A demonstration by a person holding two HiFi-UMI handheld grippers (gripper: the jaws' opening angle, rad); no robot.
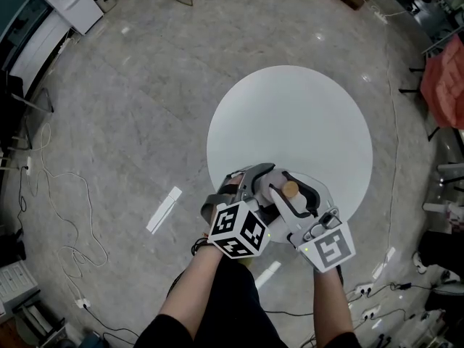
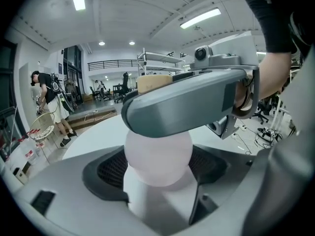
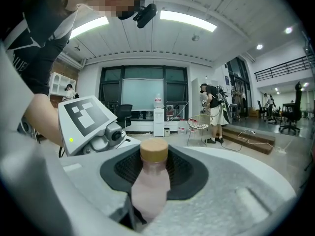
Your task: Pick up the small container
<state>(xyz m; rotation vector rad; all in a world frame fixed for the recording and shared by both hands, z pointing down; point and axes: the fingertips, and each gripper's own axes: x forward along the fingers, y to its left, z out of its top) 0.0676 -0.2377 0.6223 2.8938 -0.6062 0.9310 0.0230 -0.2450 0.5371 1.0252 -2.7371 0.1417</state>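
Round white table point(image 1: 290, 114) is lying just below as the right gripper point(image 3: 153, 168) is clamping the small frosted pink container point(image 3: 150, 186) with tan cap point(image 3: 154, 150) mid-body while the left gripper point(image 2: 157, 166) is pinching its rounded base, probably steadying the lift

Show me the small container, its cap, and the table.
small container point(image 3: 149, 193): right gripper view, on its pale pink body.
cap point(image 3: 154, 151): right gripper view, on its tan side.
table point(image 1: 290, 114): head view, on its bare white top.
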